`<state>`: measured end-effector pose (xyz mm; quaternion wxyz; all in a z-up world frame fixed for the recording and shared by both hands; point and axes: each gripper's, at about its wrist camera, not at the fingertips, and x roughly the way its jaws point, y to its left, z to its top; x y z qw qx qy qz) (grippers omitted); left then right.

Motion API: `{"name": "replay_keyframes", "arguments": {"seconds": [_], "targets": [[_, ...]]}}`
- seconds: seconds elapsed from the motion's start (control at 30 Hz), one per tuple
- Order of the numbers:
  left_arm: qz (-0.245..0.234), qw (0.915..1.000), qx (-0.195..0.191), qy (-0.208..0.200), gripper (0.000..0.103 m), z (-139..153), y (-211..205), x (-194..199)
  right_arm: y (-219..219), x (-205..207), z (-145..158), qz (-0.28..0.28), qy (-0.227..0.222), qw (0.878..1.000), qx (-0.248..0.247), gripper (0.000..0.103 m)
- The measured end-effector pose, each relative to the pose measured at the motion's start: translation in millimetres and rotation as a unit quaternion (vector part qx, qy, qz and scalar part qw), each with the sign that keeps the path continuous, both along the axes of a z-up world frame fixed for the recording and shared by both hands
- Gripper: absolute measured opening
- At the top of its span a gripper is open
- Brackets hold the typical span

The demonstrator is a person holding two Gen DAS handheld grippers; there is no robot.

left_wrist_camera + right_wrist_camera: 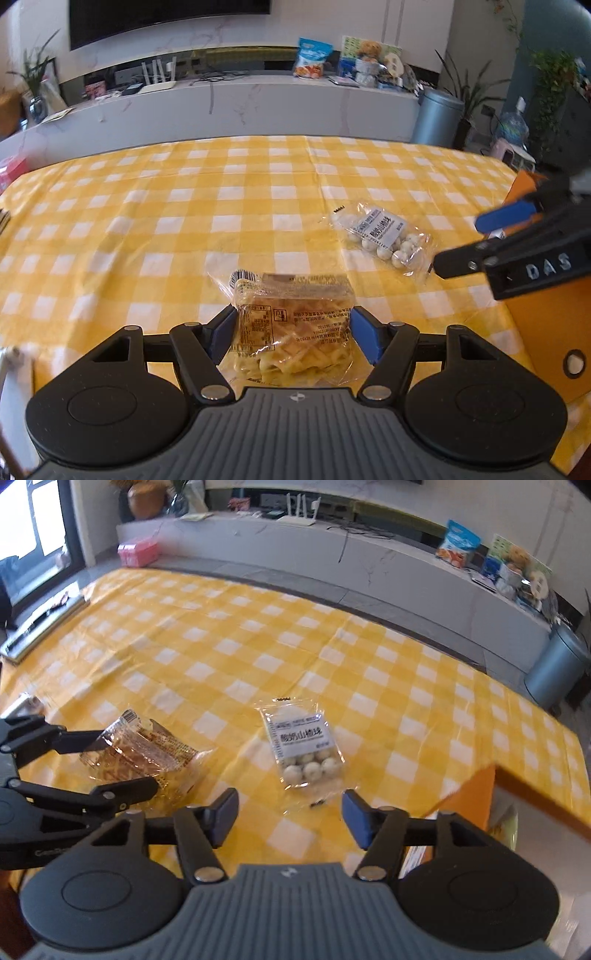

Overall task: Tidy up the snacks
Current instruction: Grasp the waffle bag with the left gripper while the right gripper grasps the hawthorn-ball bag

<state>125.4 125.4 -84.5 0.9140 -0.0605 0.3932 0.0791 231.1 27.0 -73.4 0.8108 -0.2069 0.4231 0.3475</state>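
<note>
A clear packet of yellow pastry (291, 328) lies on the yellow checked tablecloth (184, 206), between the blue pads of my left gripper (291, 332), which touch its sides. It also shows in the right wrist view (136, 749), with my left gripper (107, 764) around it. A clear packet of white balls (384, 236) lies to the right; in the right wrist view (303, 746) it lies just ahead of my right gripper (288, 812), which is open and empty. My right gripper (476, 240) also shows at the right edge of the left wrist view.
An orange box (546, 317) stands at the table's right edge, also in the right wrist view (476, 794). A grey bin (436, 114) stands on the floor beyond. A long white cabinet (221, 99) with snack bags runs behind the table. A tray (40, 624) lies at the far left.
</note>
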Motion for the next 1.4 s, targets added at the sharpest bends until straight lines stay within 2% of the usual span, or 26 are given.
{"name": "replay_keyframes", "arguments": {"seconds": [0.07,0.13,0.23,0.47,0.6,0.73,0.83,0.93,1.03,1.2,1.4], "targets": [[-0.008,0.9999,0.013,0.006,0.082,-4.3,-1.1,5.1,9.4,12.4,-7.4,0.017,0.005,1.0,-0.02,0.068],[-0.015,0.9993,0.03,0.016,0.086,-7.0,-3.8,8.3,18.8,21.9,-15.5,0.024,0.003,0.999,-0.041,0.073],[-0.022,0.9982,0.04,0.04,0.094,-13.5,-8.9,12.1,29.5,36.0,-25.4,0.032,0.023,0.998,-0.049,0.075],[0.015,0.9973,0.05,0.052,0.101,-15.8,-19.9,16.6,49.8,63.6,-41.5,0.027,0.061,0.996,-0.066,0.078],[0.034,0.9965,0.051,0.056,0.103,-15.9,-21.1,18.2,56.6,68.4,-48.0,0.031,0.051,0.995,-0.079,0.078],[0.041,0.9961,0.049,0.061,0.103,-18.3,-20.1,17.1,59.1,71.2,-52.4,0.032,0.063,0.995,-0.074,0.078],[0.042,0.9963,0.047,0.058,0.103,-18.1,-20.1,15.9,59.5,70.3,-57.0,0.027,0.07,0.994,-0.075,0.074],[0.051,0.996,0.041,0.06,0.103,-20.1,-17.8,17.5,58.4,65.2,-56.6,0.027,0.065,0.995,-0.073,0.06],[0.055,0.9951,0.052,0.063,0.103,-26.6,-19.5,18.3,57.9,60.3,-55.5,0.021,0.066,0.995,-0.071,0.06],[0.047,0.9965,0.045,0.053,0.103,-23.7,-19.9,15.6,49.7,50.0,-46.0,0.006,0.066,0.996,-0.053,0.059],[0.032,0.9978,0.045,0.037,0.093,-20.8,-18.8,8.3,30.8,30.5,-25.2,-0.021,0.062,0.998,-0.017,0.059]]}}
